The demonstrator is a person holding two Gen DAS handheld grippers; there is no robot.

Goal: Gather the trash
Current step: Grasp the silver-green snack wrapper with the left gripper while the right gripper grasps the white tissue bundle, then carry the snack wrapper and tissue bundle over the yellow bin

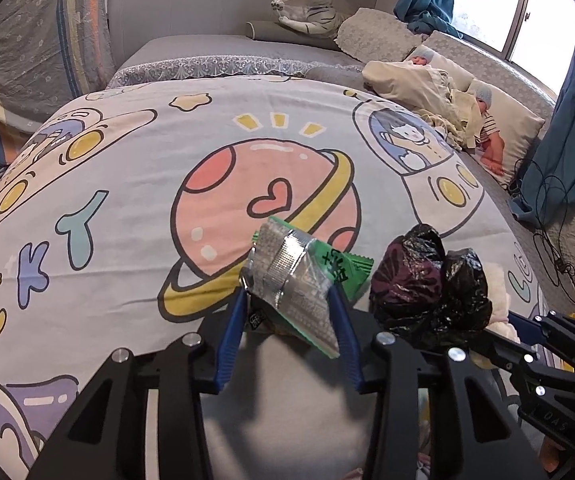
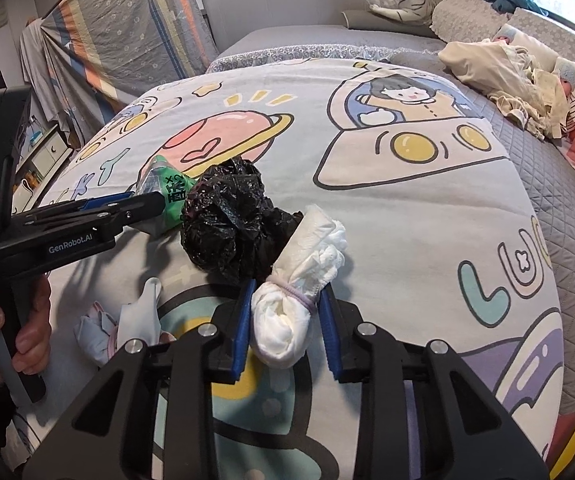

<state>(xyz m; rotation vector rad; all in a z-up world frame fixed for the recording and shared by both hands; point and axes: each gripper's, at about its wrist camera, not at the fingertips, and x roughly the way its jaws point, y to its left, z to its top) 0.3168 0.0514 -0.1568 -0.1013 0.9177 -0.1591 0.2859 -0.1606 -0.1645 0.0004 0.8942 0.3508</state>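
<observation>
My left gripper (image 1: 289, 294) is shut on a green and silver snack wrapper (image 1: 295, 280) and holds it just above the cartoon bedspread (image 1: 127, 200). The wrapper also shows in the right wrist view (image 2: 167, 192), held by the left gripper (image 2: 155, 200). My right gripper (image 2: 287, 288) is shut on a rolled white diaper (image 2: 299, 292) tied with an elastic band. A crumpled black plastic bag (image 2: 227, 220) lies between the two, touching the diaper; it also shows in the left wrist view (image 1: 431, 280), beside the right gripper (image 1: 503, 332).
A small white and pink cloth item (image 2: 127, 324) lies on the bedspread at my lower left. Pillows (image 1: 375, 36), a plush tiger (image 1: 307, 4), dolls in cream cloth (image 1: 447, 100) and a black cable (image 1: 551, 216) sit along the far and right side of the bed.
</observation>
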